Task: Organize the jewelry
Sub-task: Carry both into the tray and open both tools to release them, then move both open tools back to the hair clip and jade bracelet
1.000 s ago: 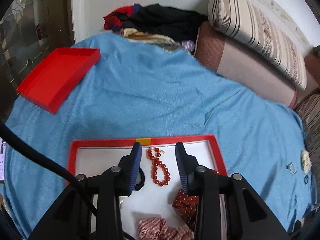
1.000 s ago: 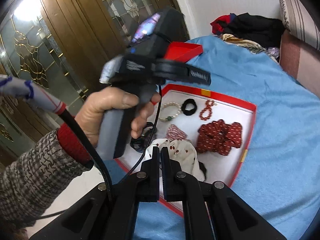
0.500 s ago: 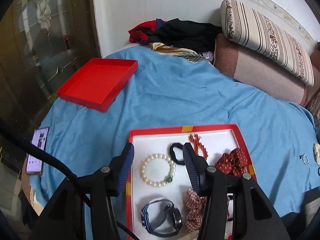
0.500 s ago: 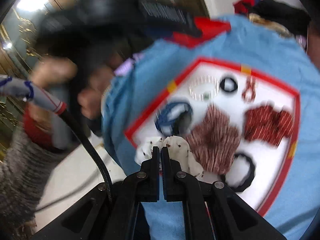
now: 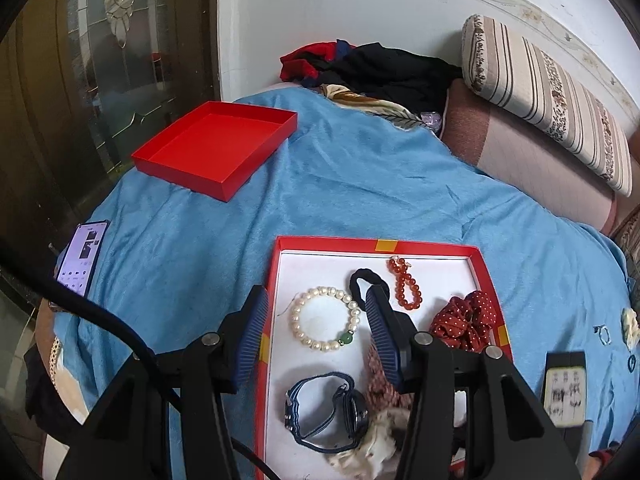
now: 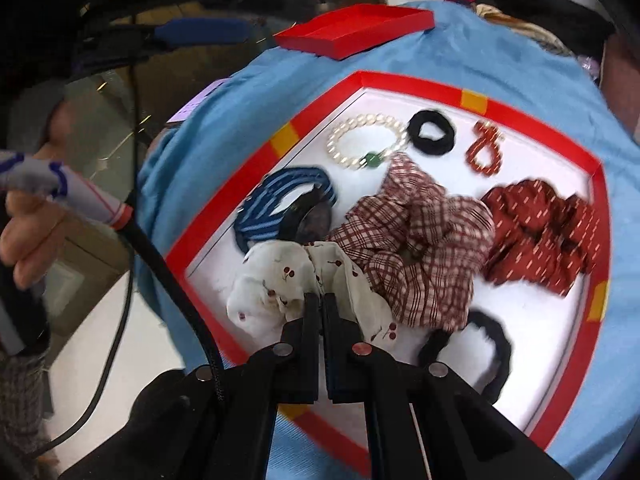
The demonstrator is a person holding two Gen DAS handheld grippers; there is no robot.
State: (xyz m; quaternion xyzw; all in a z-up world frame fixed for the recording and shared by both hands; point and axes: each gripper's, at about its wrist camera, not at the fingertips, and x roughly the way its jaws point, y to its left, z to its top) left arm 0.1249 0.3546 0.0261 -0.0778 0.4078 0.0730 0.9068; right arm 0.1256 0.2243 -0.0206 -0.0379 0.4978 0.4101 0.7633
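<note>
A red-rimmed white tray [image 5: 276,280] [image 6: 400,84] on the blue blanket holds a pearl bracelet [image 5: 323,319] [image 6: 366,142], a red bead bracelet [image 5: 406,286] [image 6: 485,151], a black hair tie [image 5: 362,280] [image 6: 434,138], a blue-strap watch [image 5: 326,410] [image 6: 280,208] and several scrunchies. My left gripper [image 5: 316,334] is open above the pearl bracelet, empty. My right gripper [image 6: 321,308] is shut, its tips over the white cherry-print scrunchie [image 6: 280,288]; I cannot tell whether it pinches the cloth.
An empty red box lid [image 5: 216,148] [image 6: 356,30] lies at the blanket's far left. A phone [image 5: 82,258] lies at the left edge. Clothes [image 5: 372,68] and a striped pillow [image 5: 548,100] sit at the back. Small trinkets [image 5: 628,324] lie right of the tray.
My left gripper has pulled back and up from over the red bead bracelet to over the pearl bracelet. My right gripper swung in over the tray, staying shut.
</note>
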